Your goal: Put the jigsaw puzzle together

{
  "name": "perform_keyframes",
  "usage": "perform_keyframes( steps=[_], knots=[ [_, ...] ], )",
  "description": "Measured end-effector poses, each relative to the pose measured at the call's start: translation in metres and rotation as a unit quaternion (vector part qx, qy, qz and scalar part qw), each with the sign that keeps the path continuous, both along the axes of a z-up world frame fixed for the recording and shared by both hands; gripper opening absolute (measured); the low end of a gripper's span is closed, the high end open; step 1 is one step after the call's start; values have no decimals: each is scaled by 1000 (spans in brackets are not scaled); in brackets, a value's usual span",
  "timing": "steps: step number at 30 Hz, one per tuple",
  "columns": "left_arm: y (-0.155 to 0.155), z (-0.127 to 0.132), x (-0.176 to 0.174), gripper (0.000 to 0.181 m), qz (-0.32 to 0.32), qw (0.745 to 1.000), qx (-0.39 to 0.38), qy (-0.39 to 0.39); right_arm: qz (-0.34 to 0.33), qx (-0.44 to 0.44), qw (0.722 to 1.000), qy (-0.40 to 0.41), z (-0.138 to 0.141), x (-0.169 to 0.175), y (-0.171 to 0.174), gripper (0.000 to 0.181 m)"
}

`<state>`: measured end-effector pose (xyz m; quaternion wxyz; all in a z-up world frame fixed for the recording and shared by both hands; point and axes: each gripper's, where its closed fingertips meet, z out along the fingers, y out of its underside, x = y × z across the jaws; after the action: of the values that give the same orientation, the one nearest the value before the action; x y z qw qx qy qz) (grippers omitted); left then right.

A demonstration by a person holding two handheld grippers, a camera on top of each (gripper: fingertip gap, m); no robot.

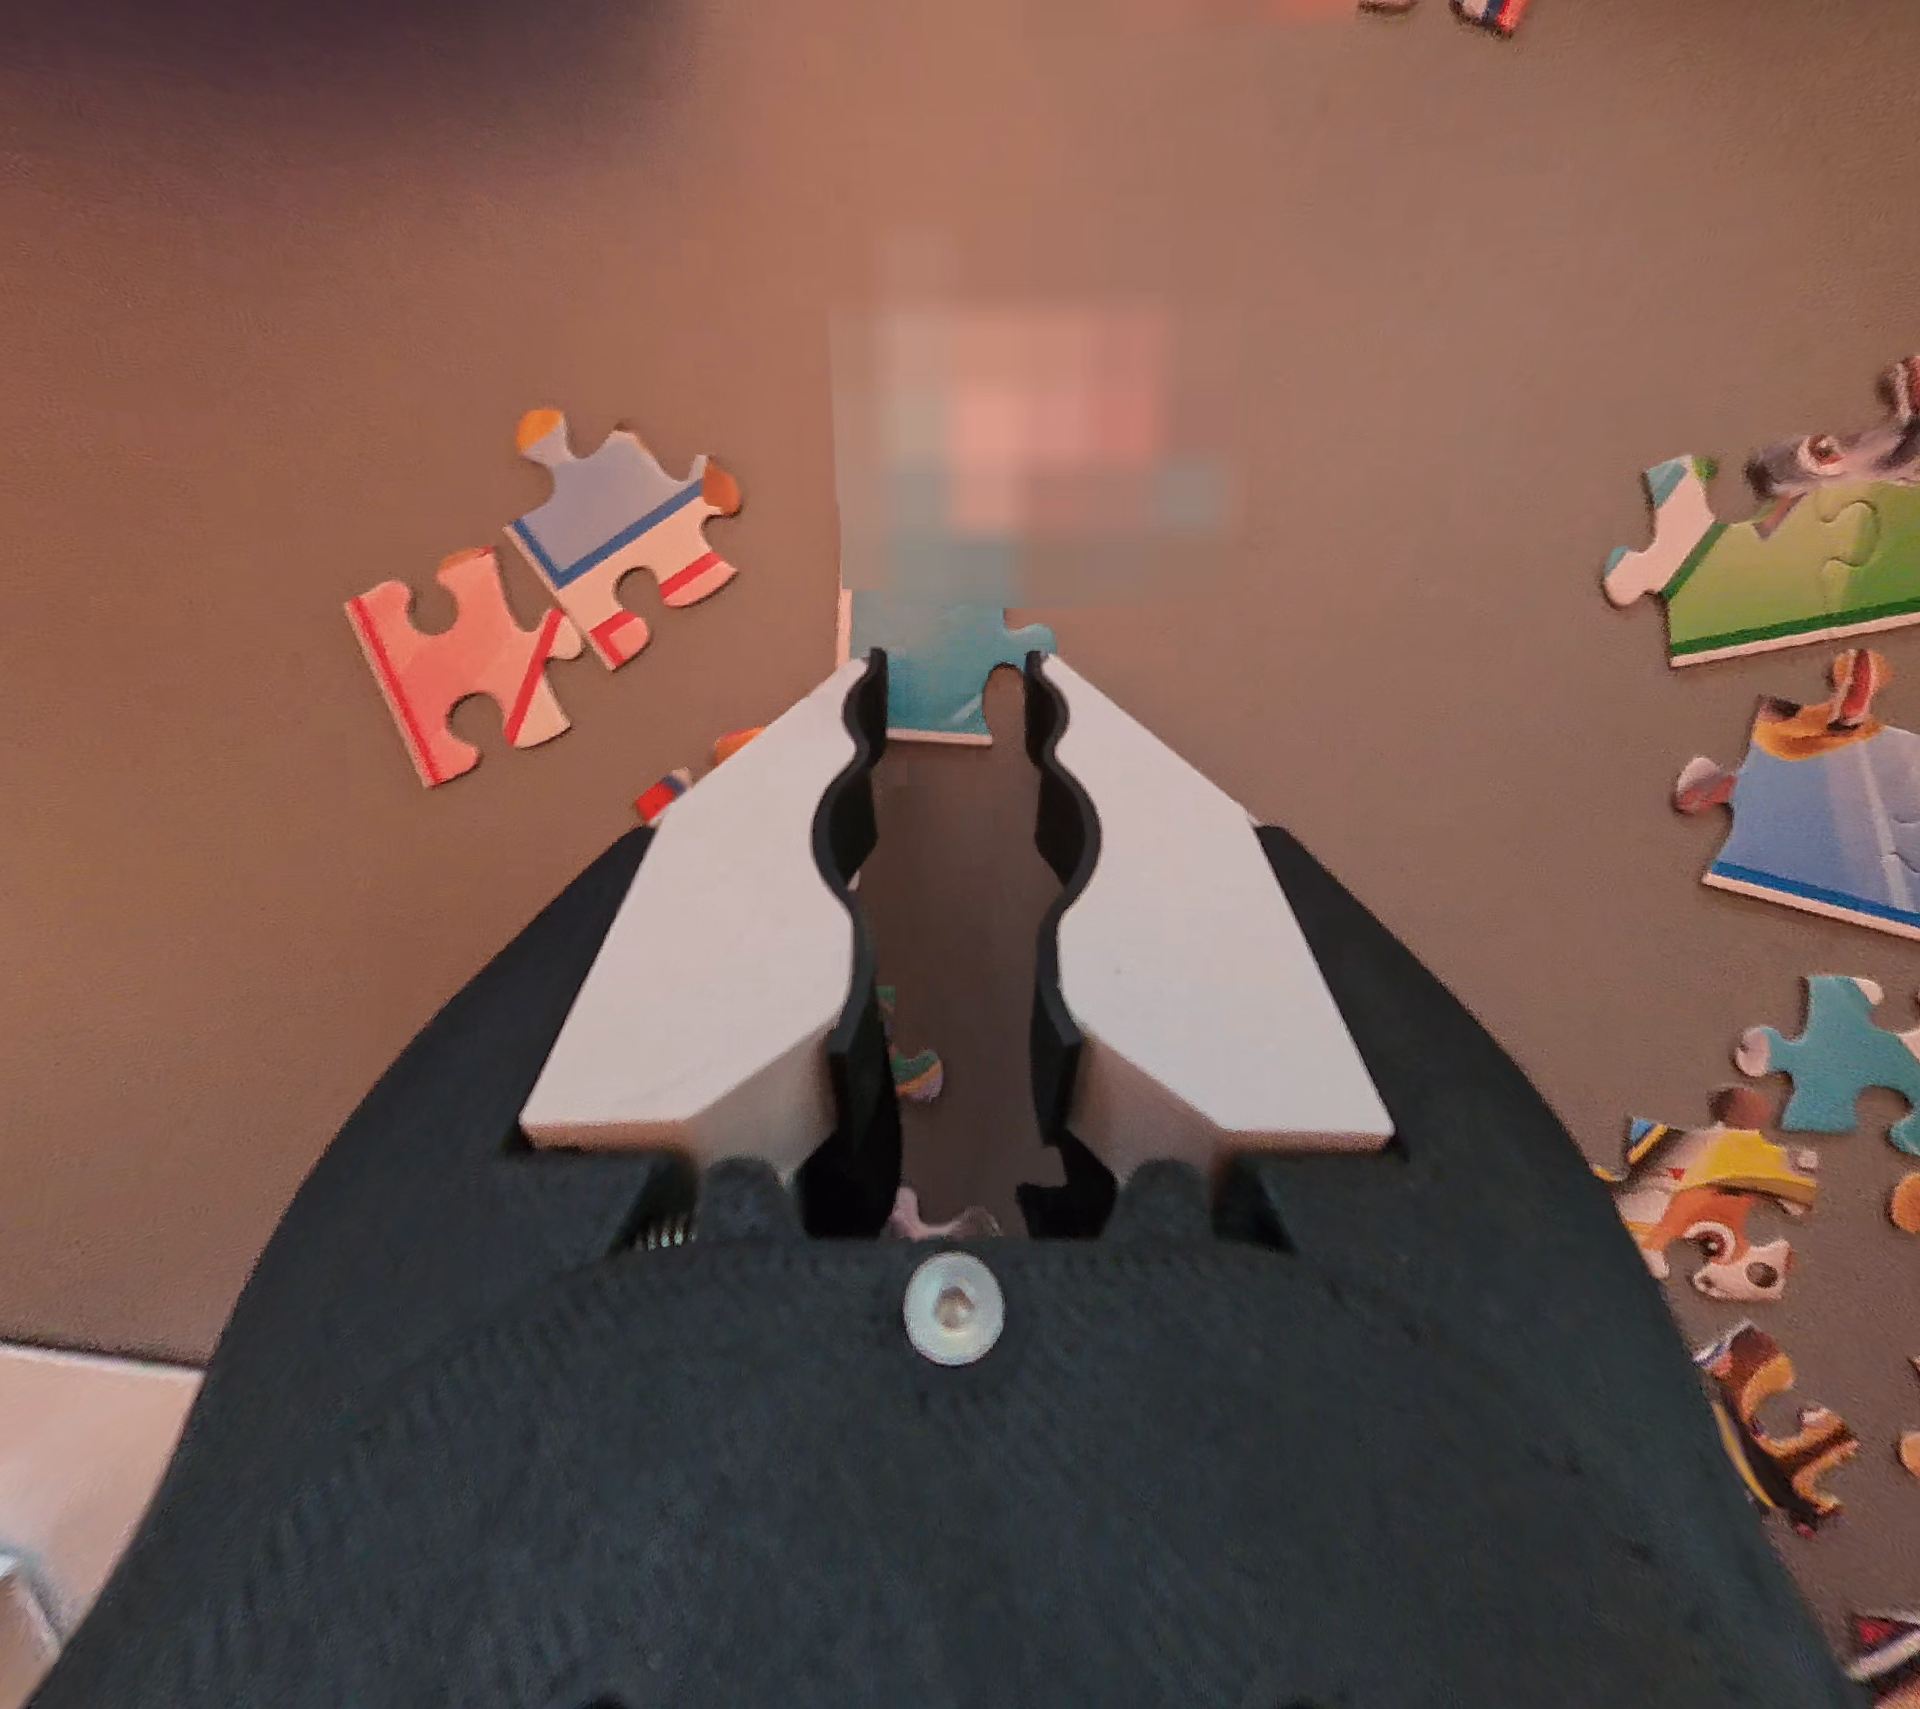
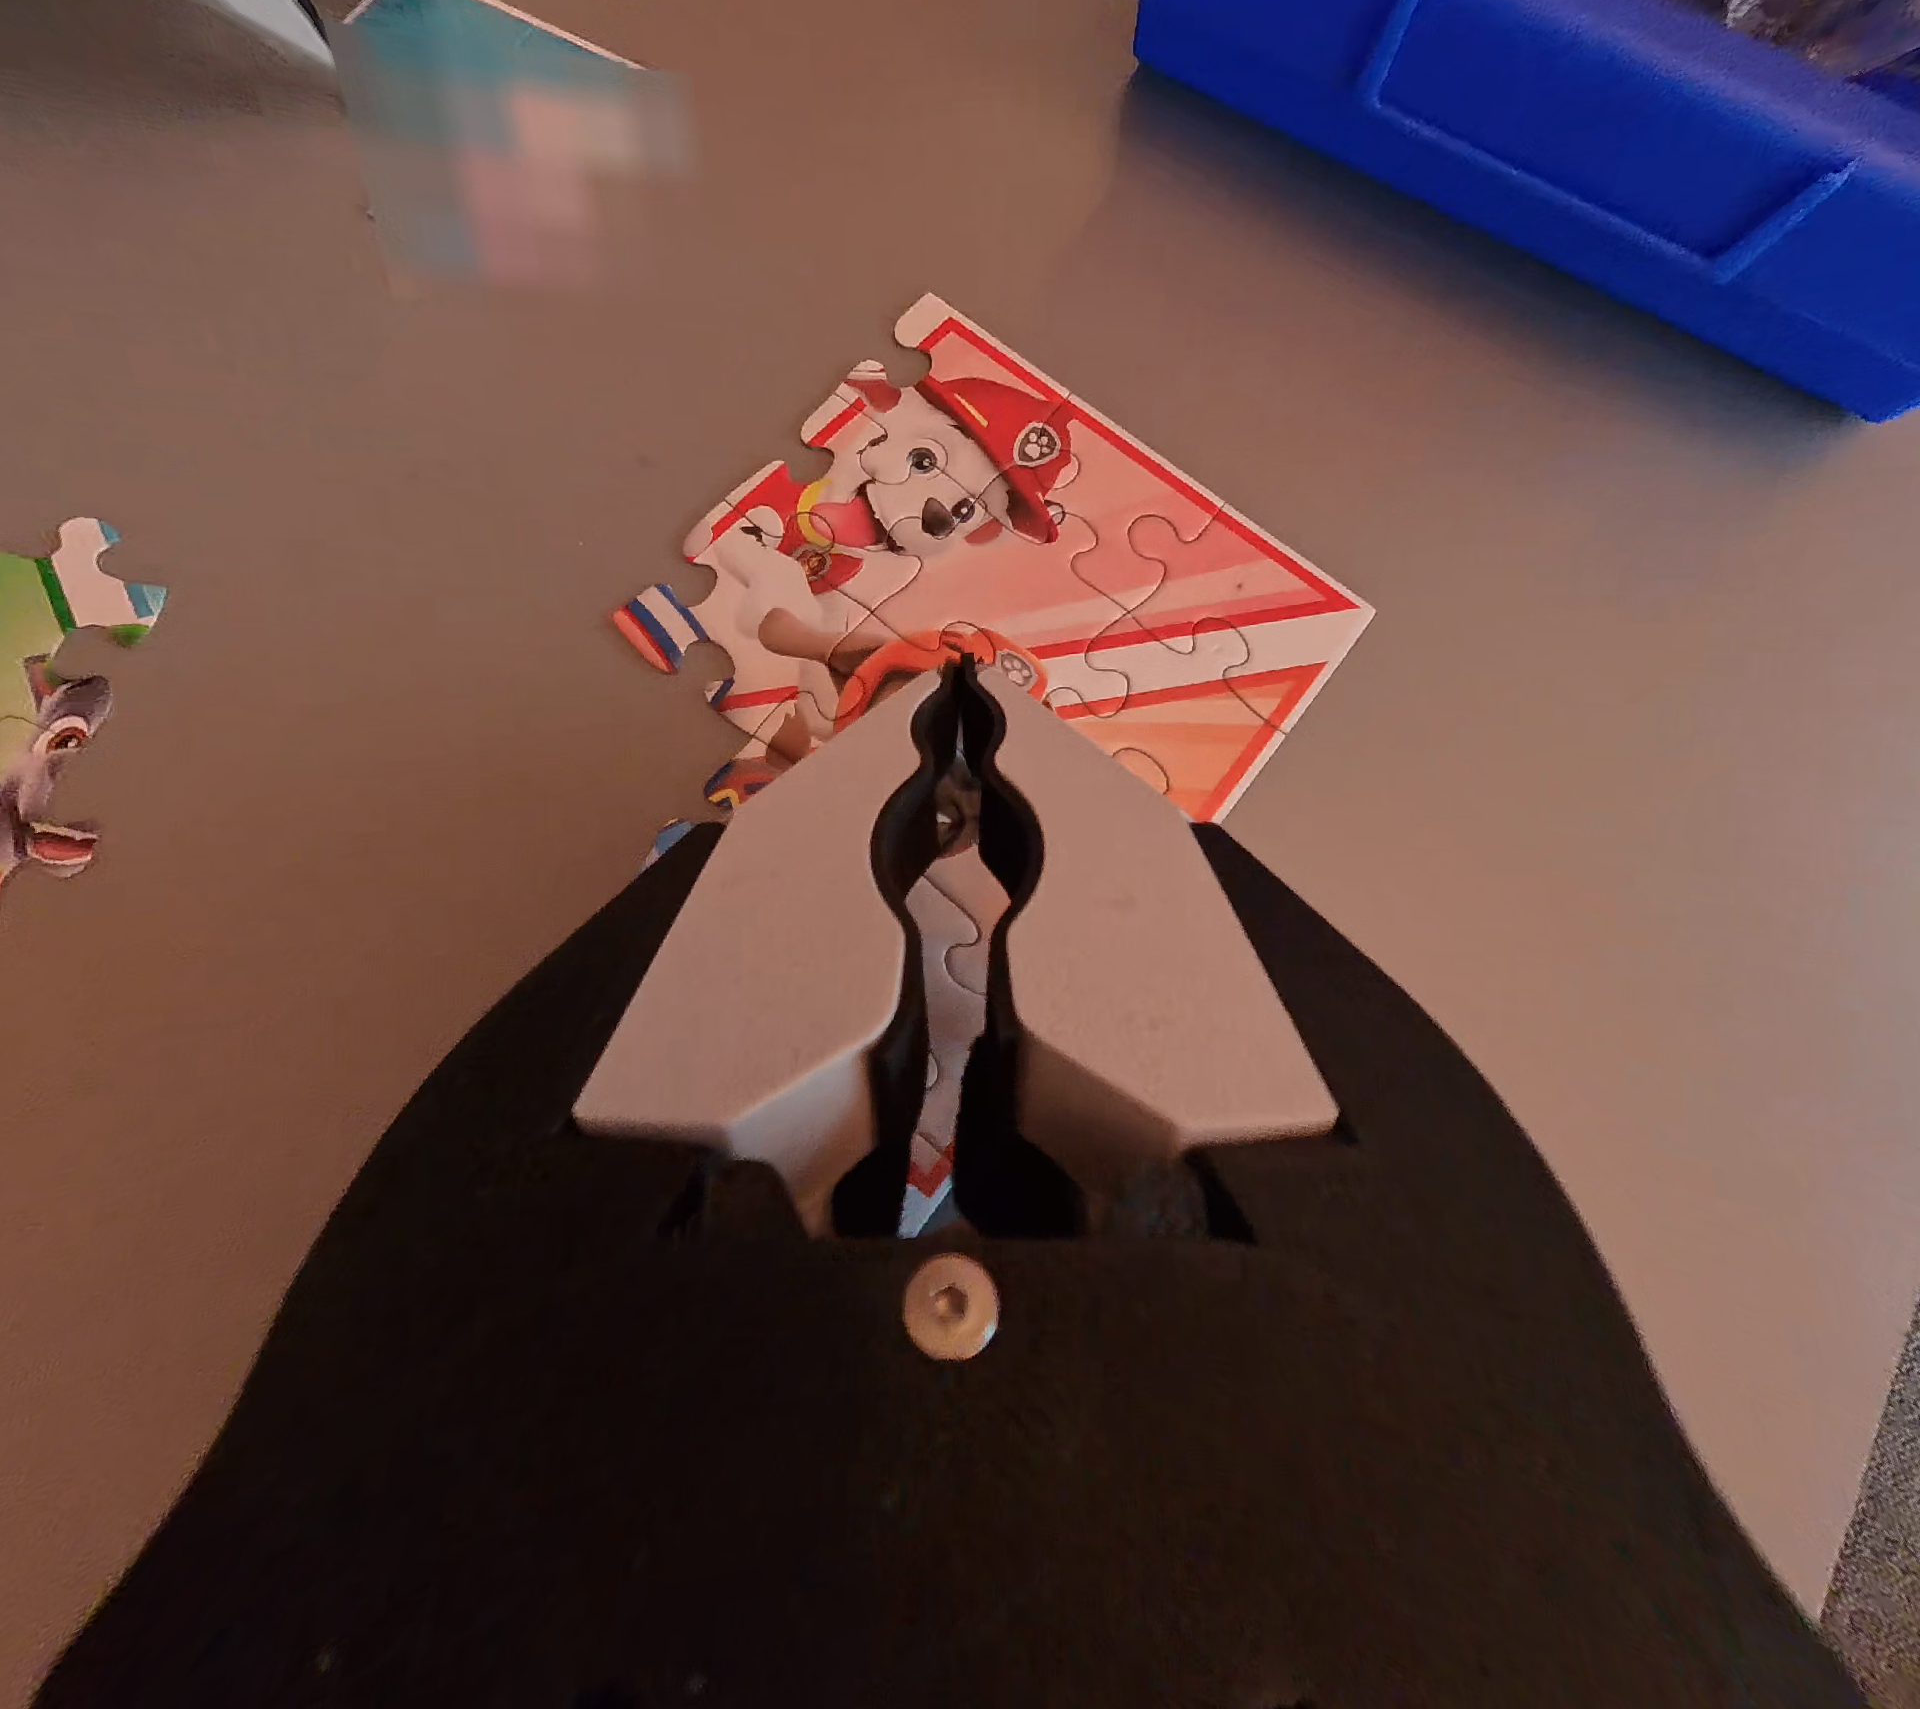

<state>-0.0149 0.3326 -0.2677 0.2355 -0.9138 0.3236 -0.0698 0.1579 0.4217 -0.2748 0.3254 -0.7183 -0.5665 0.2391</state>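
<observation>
The jigsaw is partly built. In the right wrist view a red-and-white corner section (image 2: 1049,579) of several joined pieces lies flat on the worktop (image 2: 1455,828), and the right tongs (image 2: 961,672) are clenched, tips together and resting on or just above its near edge; I cannot tell whether they pinch anything. A blue bin (image 2: 1507,80) sits at 1 o'clock.

In the left wrist view the left tongs (image 1: 956,672) are released, the jaws standing apart just short of a teal section (image 1: 935,672) straight ahead at 12 o'clock, partly hidden by blur. A green-edged section (image 1: 1787,579) lies at 3 o'clock. Two loose pink and blue-striped pieces (image 1: 540,599) lie at 10 o'clock, and more singles (image 1: 1714,1202) are scattered at 4 o'clock.

By my judgement, several clusters are done, but joining them and placing the many loose pieces remains.
</observation>
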Motion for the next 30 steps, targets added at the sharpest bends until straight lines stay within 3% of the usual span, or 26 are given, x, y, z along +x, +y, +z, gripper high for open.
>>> perform_keyframes(
  steps=[2,4,9,13,15,18,21,26,30],
  knots=[
    [-3,14,-7,28,23,999,16,-19,-2,1,1000,5,2,0,1,0],
    [-14,21,-30,29,53,998,25,18,-7,5,1000,13,6,0,3,0],
    [-45,11,-74,43,114,991,6,65,-16,-8,999,38,13,-1,5,0],
    [-58,-8,-80,49,132,988,-23,74,-17,-1,999,38,14,-1,5,0],
    [-57,-10,-71,44,140,989,-29,31,-17,0,999,41,15,-2,6,0],
    [-57,-10,-70,39,140,990,-23,25,-19,0,999,46,17,-1,6,0],
    [-72,-6,-55,16,113,992,-54,-12,-18,-1,999,51,19,-2,6,0],
    [-100,3,-58,32,119,992,-49,-11,-18,-1,998,61,23,-2,5,0],
    [-116,-7,-78,47,152,987,-51,19,-18,3,998,64,25,-3,5,0]
  ],
)
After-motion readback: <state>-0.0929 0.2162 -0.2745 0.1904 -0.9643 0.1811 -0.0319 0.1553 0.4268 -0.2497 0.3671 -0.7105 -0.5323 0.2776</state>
